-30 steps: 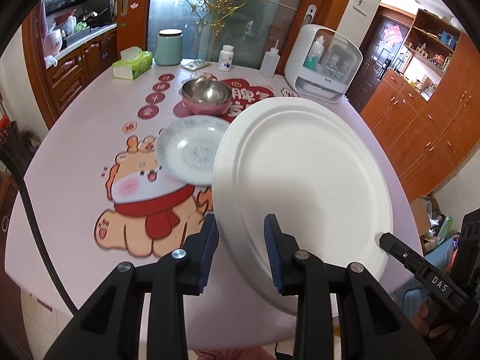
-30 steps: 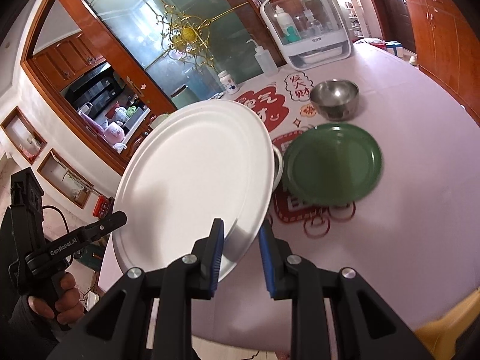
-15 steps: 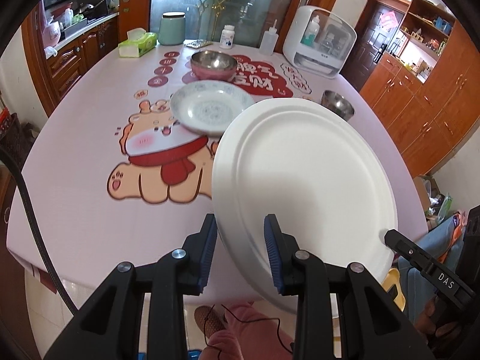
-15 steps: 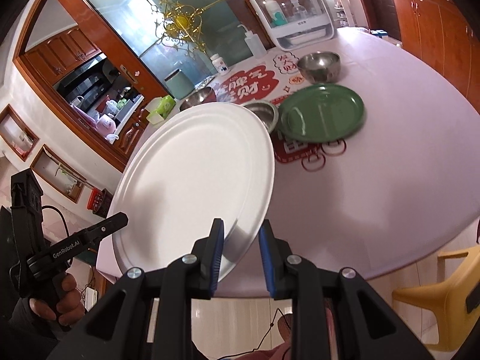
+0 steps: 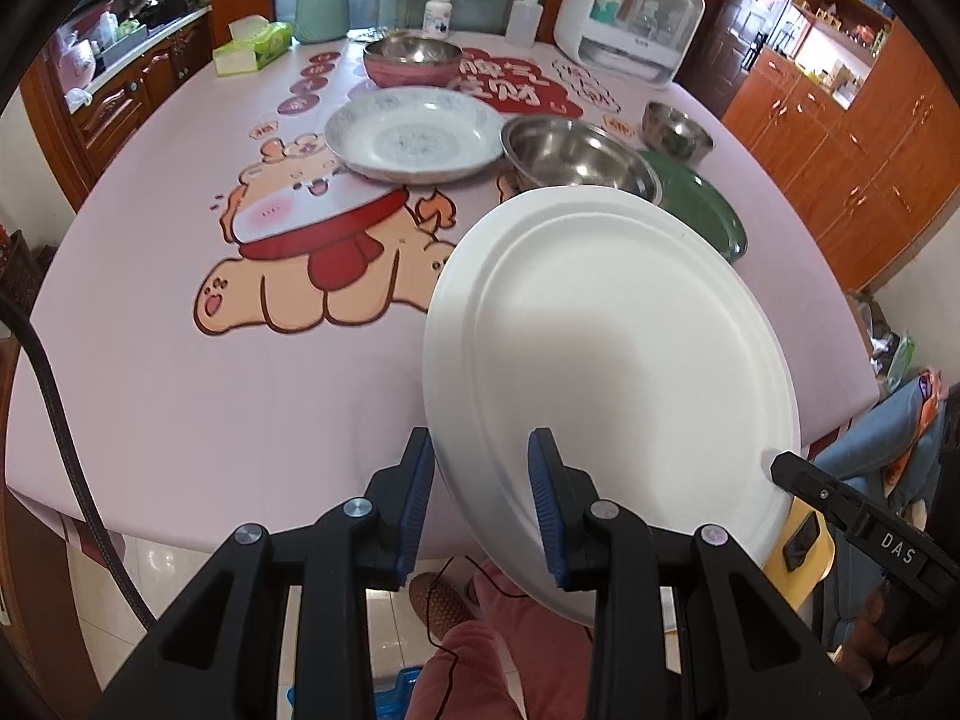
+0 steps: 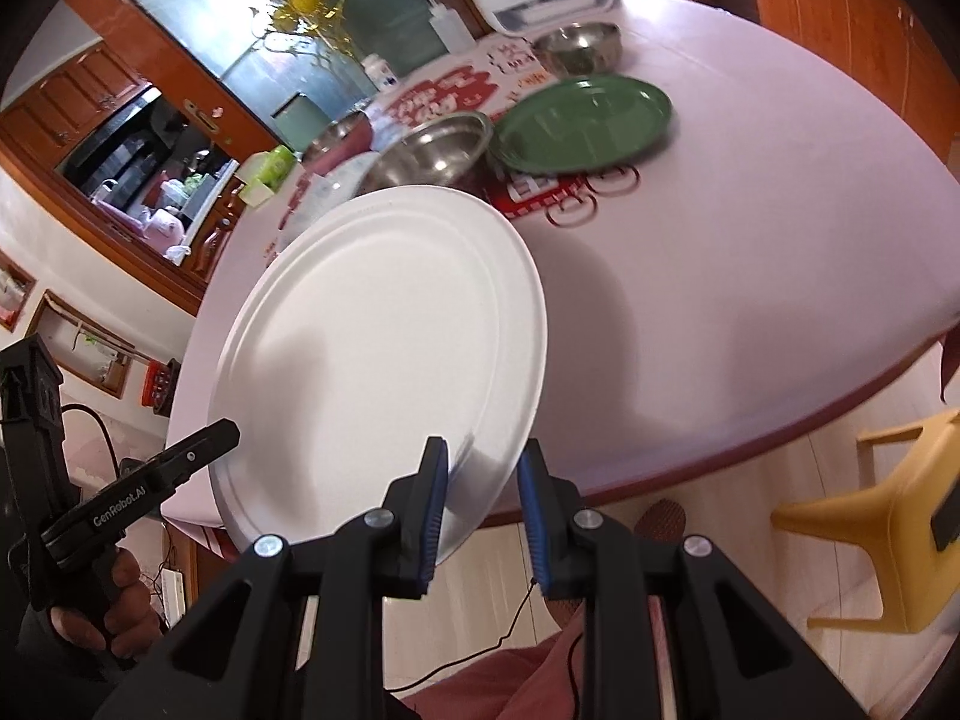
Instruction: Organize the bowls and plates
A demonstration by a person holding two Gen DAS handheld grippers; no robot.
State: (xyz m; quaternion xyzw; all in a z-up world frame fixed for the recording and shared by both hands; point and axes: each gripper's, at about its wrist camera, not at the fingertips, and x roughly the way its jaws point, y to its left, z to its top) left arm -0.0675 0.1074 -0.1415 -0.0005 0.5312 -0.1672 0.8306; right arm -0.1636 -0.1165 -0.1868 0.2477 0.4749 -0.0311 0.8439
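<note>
Over the near edge of the round pink-covered table [image 5: 180,396], a large white round paper plate [image 5: 606,354] is hanging tilted in the air, with the left gripper [image 5: 480,492] pinching its near rim and the right gripper [image 6: 480,492] clamping the opposite rim, both sets of jaws narrowed onto the thin edge. Beyond the white plate, a shiny steel bowl [image 5: 576,159] is sitting just beside a flat green plate [image 6: 579,120], and farther left of that bowl a patterned white ceramic dish [image 5: 414,141] is resting on the cartoon print.
</note>
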